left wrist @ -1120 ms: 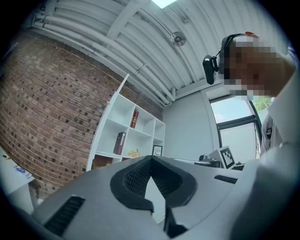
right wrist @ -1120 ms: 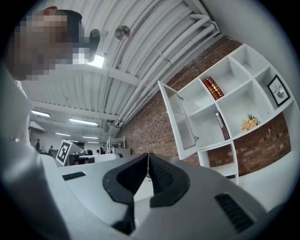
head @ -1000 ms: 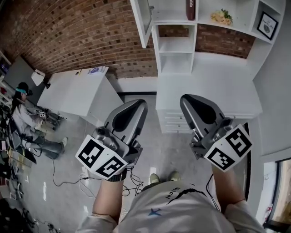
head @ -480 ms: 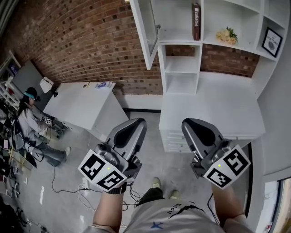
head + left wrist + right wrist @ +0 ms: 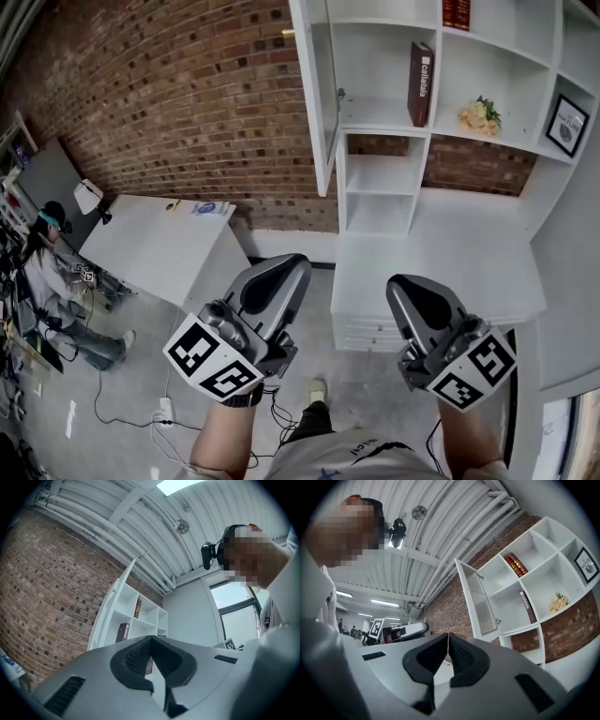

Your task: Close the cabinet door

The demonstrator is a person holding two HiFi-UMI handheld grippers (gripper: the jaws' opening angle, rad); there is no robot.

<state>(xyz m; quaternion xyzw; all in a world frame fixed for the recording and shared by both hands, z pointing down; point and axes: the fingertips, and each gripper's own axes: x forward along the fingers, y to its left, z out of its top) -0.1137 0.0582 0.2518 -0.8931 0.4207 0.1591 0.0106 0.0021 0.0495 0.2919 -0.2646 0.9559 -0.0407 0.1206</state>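
The white cabinet door (image 5: 317, 89) stands swung open at the left side of the white shelf unit (image 5: 450, 202), seen edge-on against the brick wall. The left gripper view shows this door (image 5: 108, 607) ahead and to the left. In the right gripper view the door (image 5: 480, 601) shows its ribbed panel and a small latch. My left gripper (image 5: 286, 268) is shut and holds nothing, well below the door and apart from it. My right gripper (image 5: 406, 289) hangs in front of the counter, its jaws also closed together and empty. Both point slightly upward, as the left gripper (image 5: 151, 640) and right gripper (image 5: 447, 637) show in their own views.
A brown book (image 5: 420, 84), flowers (image 5: 479, 114) and a framed picture (image 5: 567, 125) sit in the shelves. Drawers (image 5: 361, 329) lie under the white counter. A white desk (image 5: 155, 248) stands at the left, and a seated person (image 5: 47, 262) and floor cables lie beyond it.
Both grippers have moved forward towards the shelf unit. The head view has tipped up, so more of the open door and upper shelves shows. Both stayed closed.
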